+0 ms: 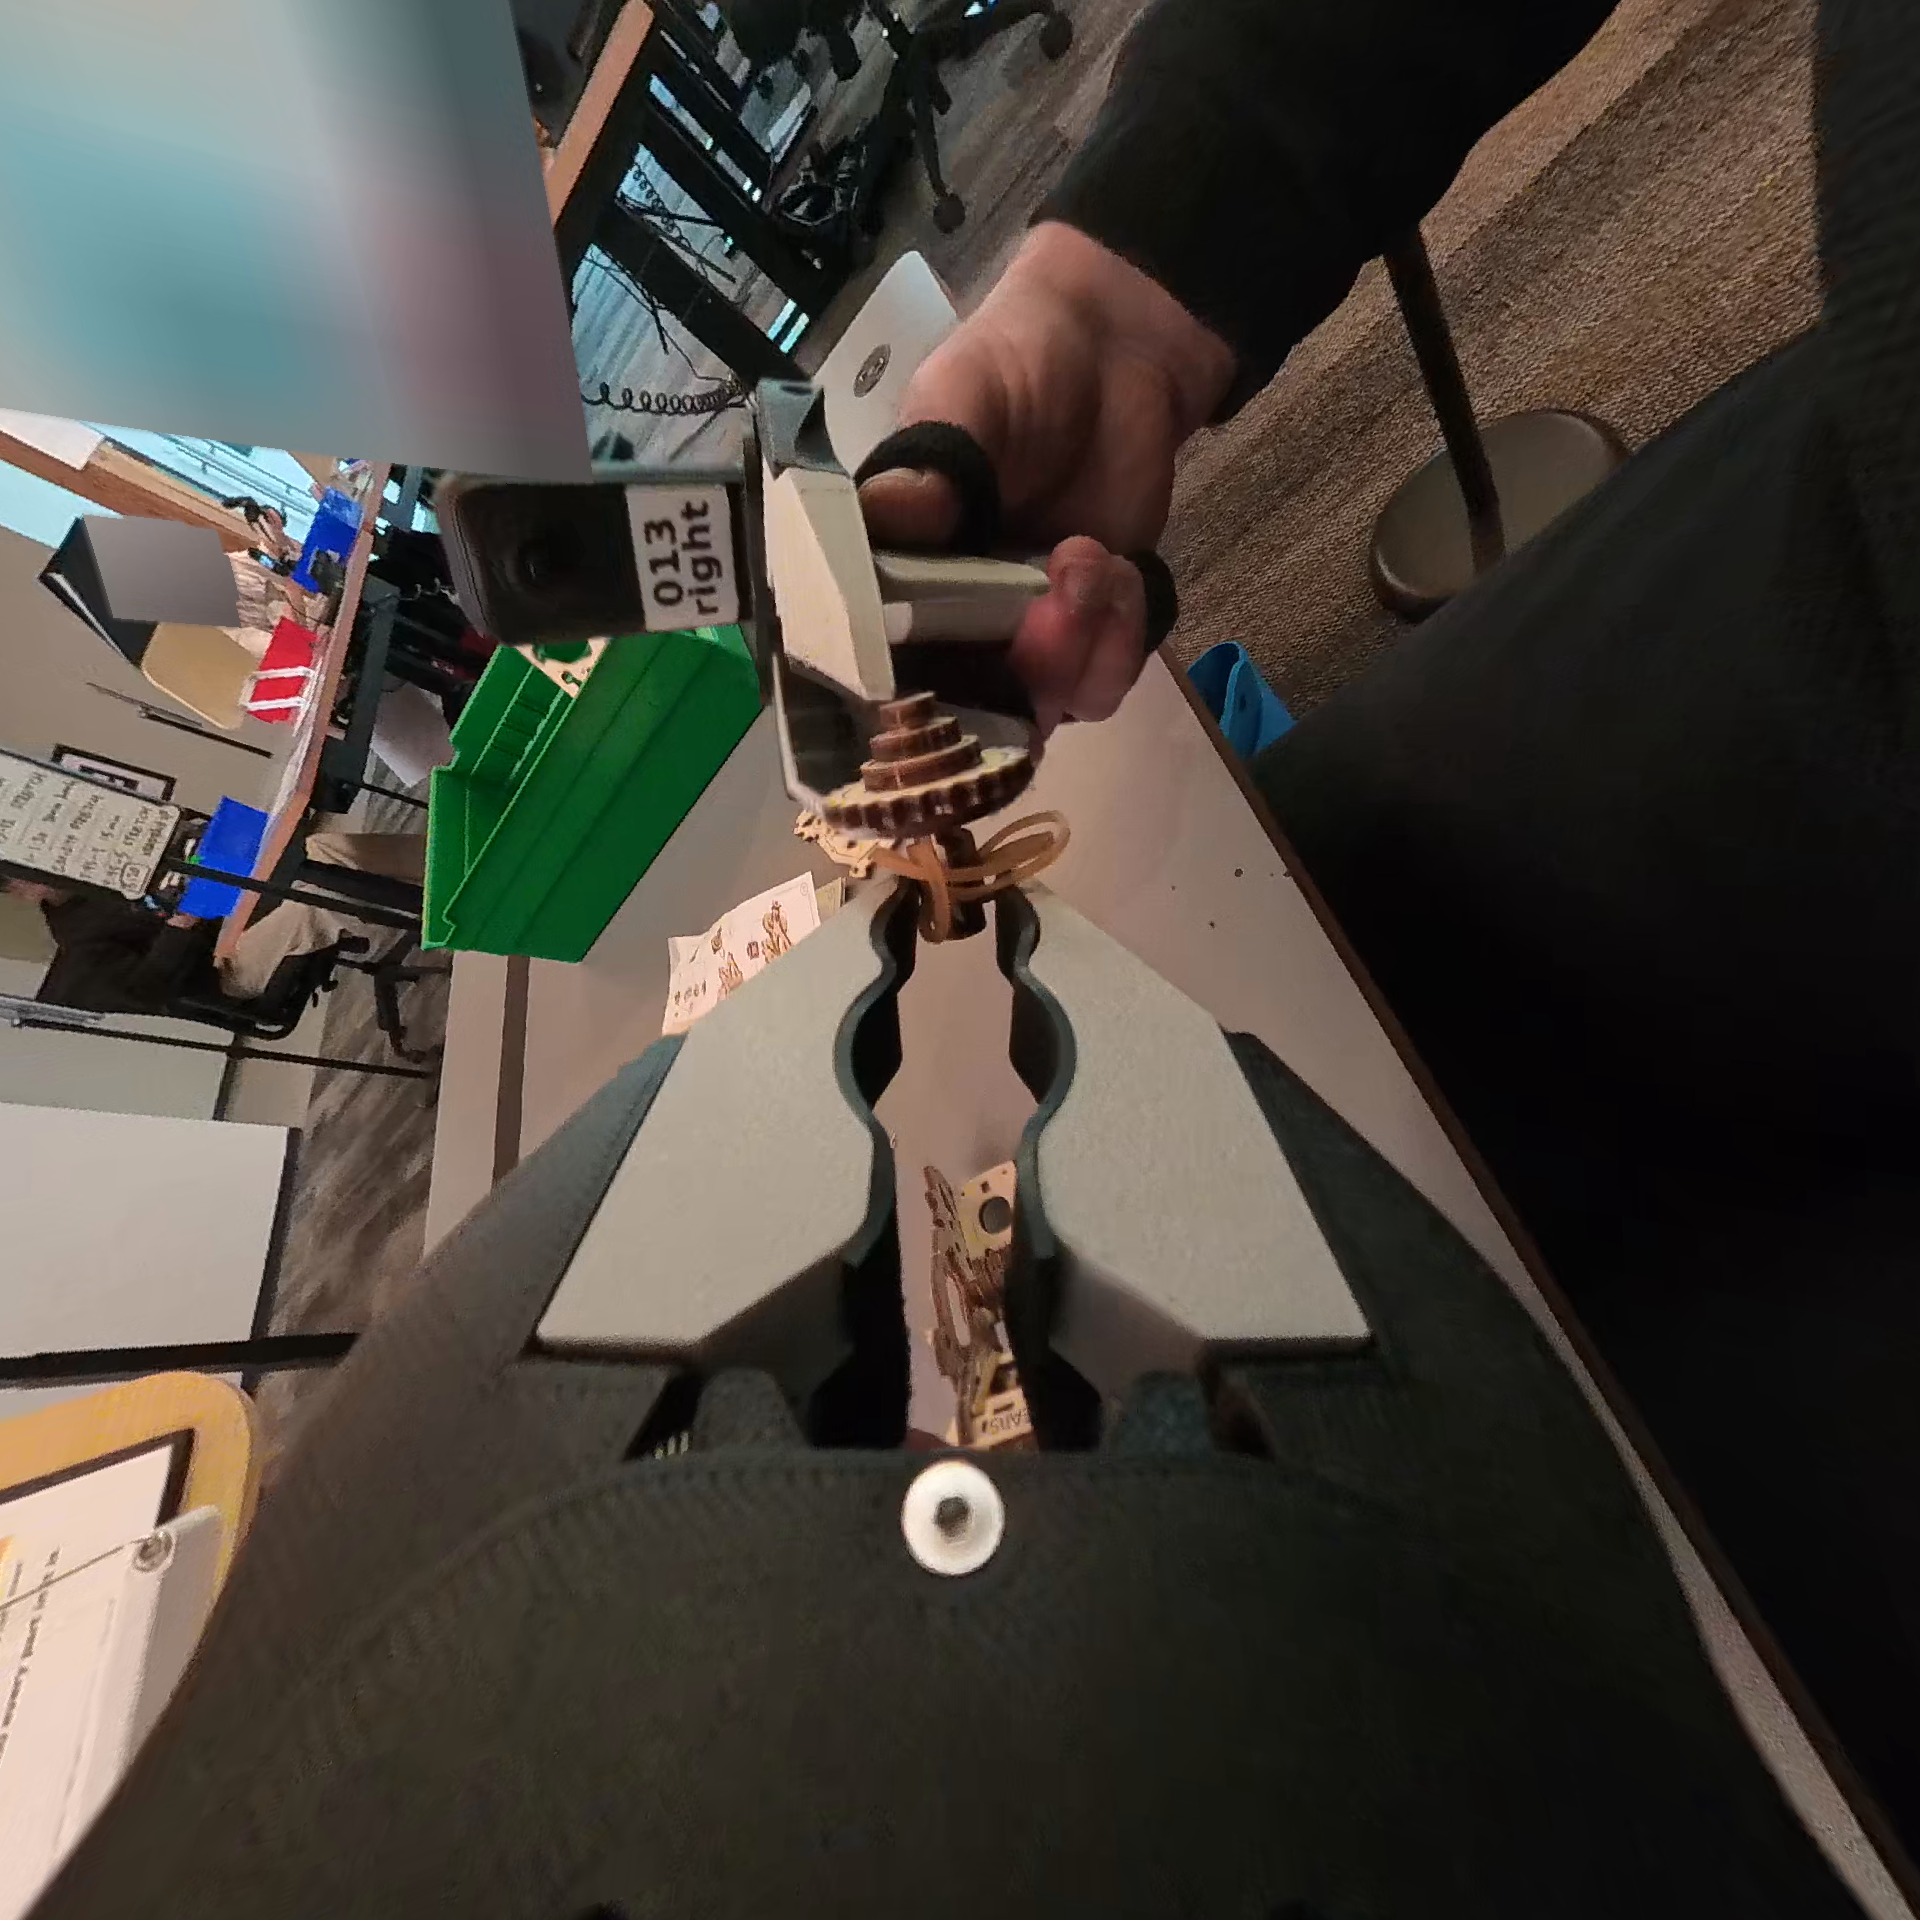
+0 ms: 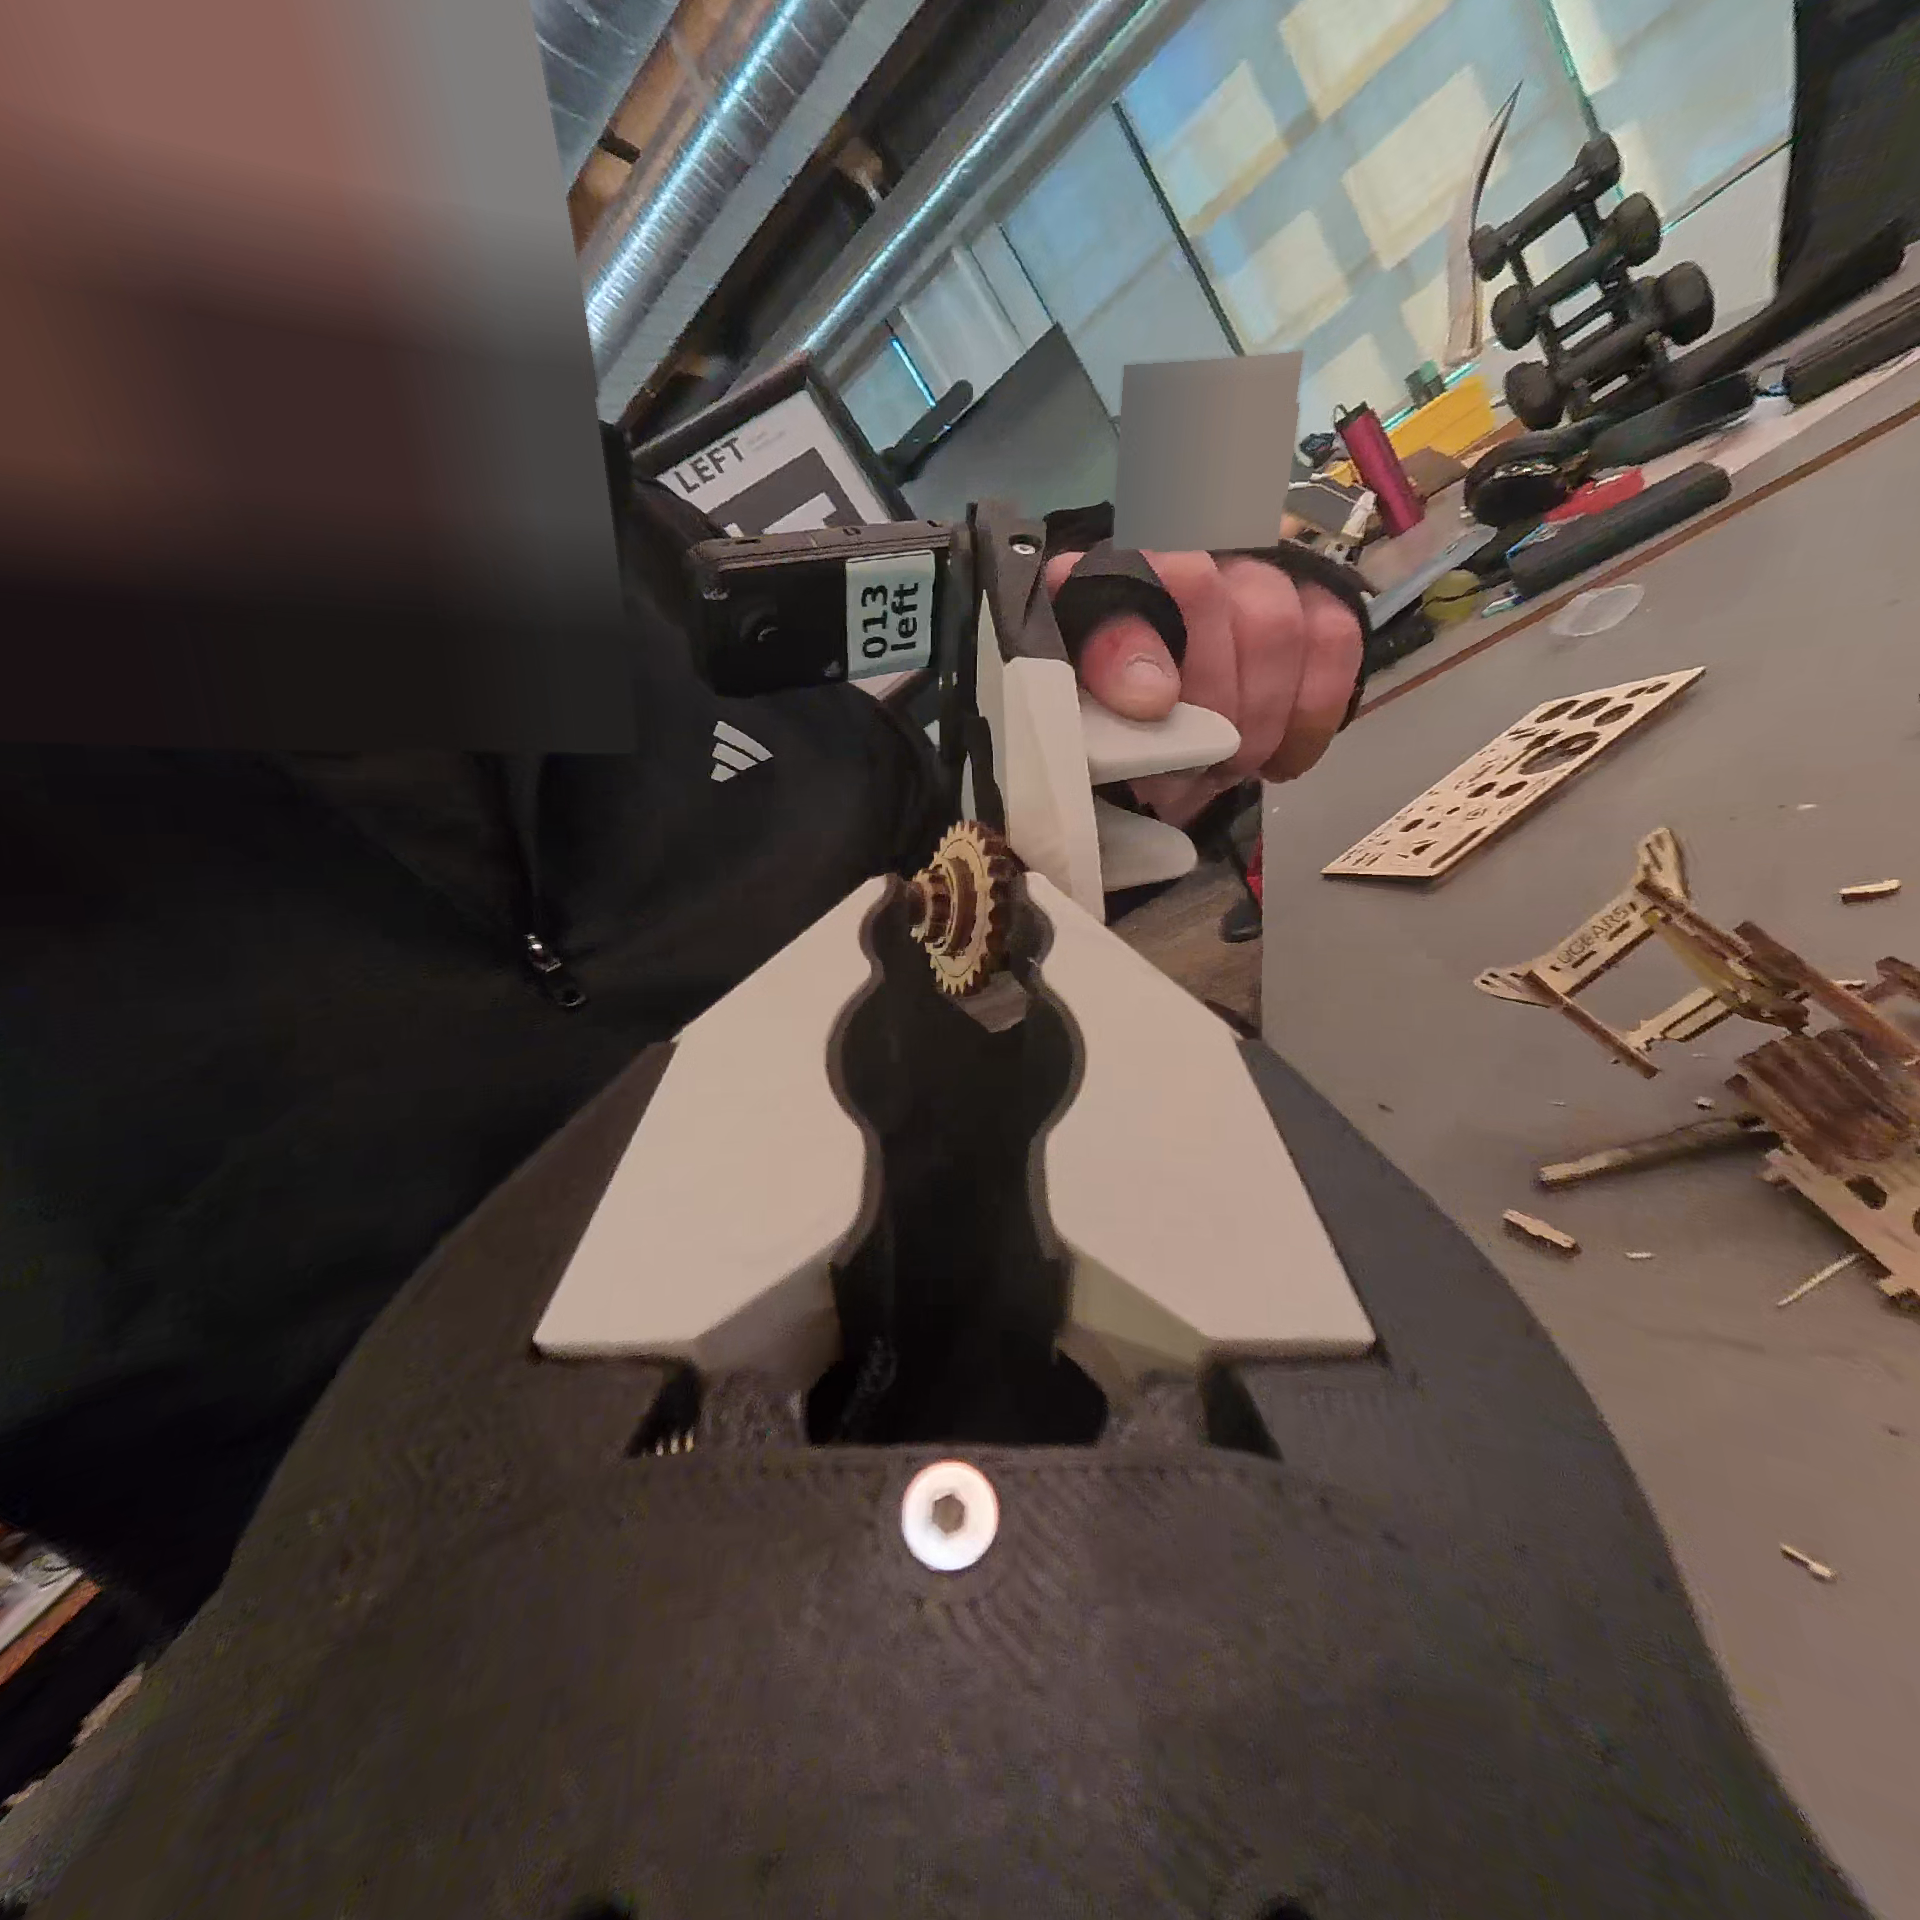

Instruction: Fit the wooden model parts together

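A wooden stepped gear stack (image 1: 925, 774) with a toothed wheel sits on a dark axle (image 1: 951, 904) wrapped with tan rubber bands. My left gripper (image 1: 951, 909) is shut on that axle just below the gear. My right gripper (image 1: 831, 717) comes in from above and is shut on the gear stack. In the right wrist view the toothed gear (image 2: 961, 925) sits between my right gripper's (image 2: 961, 930) fingertips. The left gripper (image 2: 1039, 790) stands just behind it, held by a hand. Both hold the assembly in the air above the grey table (image 1: 1164, 862).
A green bin (image 1: 582, 800) and an instruction sheet (image 1: 743, 951) lie beyond the grippers. Loose wooden parts (image 1: 977, 1299) lie below the left gripper. To the right lie a punched-out wooden sheet (image 2: 1507, 779), a partly built wooden model (image 2: 1766, 1049) and scraps (image 2: 1538, 1231). The person's dark jacket (image 2: 312, 1039) is close on the left.
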{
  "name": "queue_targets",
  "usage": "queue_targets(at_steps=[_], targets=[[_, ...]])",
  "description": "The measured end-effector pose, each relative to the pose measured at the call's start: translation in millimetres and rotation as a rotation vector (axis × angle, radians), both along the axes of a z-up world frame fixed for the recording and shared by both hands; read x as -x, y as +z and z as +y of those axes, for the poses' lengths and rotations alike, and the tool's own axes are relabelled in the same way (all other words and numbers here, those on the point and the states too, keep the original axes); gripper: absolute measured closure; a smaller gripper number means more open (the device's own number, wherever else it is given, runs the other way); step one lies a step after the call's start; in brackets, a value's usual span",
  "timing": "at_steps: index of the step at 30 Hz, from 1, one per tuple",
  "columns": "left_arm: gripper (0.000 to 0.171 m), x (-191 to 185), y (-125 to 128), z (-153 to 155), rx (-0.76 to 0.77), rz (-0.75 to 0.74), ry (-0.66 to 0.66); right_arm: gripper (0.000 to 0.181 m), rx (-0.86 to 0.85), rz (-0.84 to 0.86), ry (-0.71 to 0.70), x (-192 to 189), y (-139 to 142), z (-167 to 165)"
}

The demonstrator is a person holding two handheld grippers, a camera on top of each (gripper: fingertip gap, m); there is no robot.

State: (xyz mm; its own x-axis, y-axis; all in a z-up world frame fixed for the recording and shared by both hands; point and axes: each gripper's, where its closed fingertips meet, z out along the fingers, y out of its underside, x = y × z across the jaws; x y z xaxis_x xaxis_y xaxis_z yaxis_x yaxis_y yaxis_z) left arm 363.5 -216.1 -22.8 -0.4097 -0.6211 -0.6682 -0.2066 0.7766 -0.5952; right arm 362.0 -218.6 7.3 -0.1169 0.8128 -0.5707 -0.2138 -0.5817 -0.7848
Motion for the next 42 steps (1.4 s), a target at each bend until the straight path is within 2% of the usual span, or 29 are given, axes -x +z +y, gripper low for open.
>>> queue_targets(at_steps=[3, 4, 7, 16, 24, 28, 33, 38, 42], targets=[[0.159, -1, 3, -1, -0.021, -0.021, -0.014, 0.167, 0.014, 0.043, 0.019, -1, 2, -1], [0.159, -2, 5, -3, -0.022, -0.029, -0.026, 0.176, 0.02, 0.058, 0.028, -1, 4, -2], [0.16, -5, 7, -5, -0.047, -0.039, -0.037, 0.18, 0.035, 0.116, 0.054, 1, 9, -4], [0.159, -7, 0, 0, -0.065, -0.025, -0.012, 0.18, -0.003, 0.037, -0.03, 0, 4, 0], [0.158, -8, -6, 8, -0.085, -0.004, 0.04, 0.181, -0.068, -0.115, -0.06, 2, -5, 1], [0.156, -6, -9, 17, -0.054, -0.003, 0.083, 0.181, -0.2, -0.227, -0.134, 3, -10, 4], [0.155, -1, -12, 28, 0.016, -0.007, 0.132, 0.181, -0.366, -0.374, -0.197, 2, -16, 5], [0.168, 6, -15, 38, 0.077, -0.003, 0.163, 0.18, -0.446, -0.47, -0.231, -2, -22, 10], [0.158, 13, -14, 42, 0.177, 0.002, 0.175, 0.181, -0.5, -0.559, -0.244, -6, -33, 15]])
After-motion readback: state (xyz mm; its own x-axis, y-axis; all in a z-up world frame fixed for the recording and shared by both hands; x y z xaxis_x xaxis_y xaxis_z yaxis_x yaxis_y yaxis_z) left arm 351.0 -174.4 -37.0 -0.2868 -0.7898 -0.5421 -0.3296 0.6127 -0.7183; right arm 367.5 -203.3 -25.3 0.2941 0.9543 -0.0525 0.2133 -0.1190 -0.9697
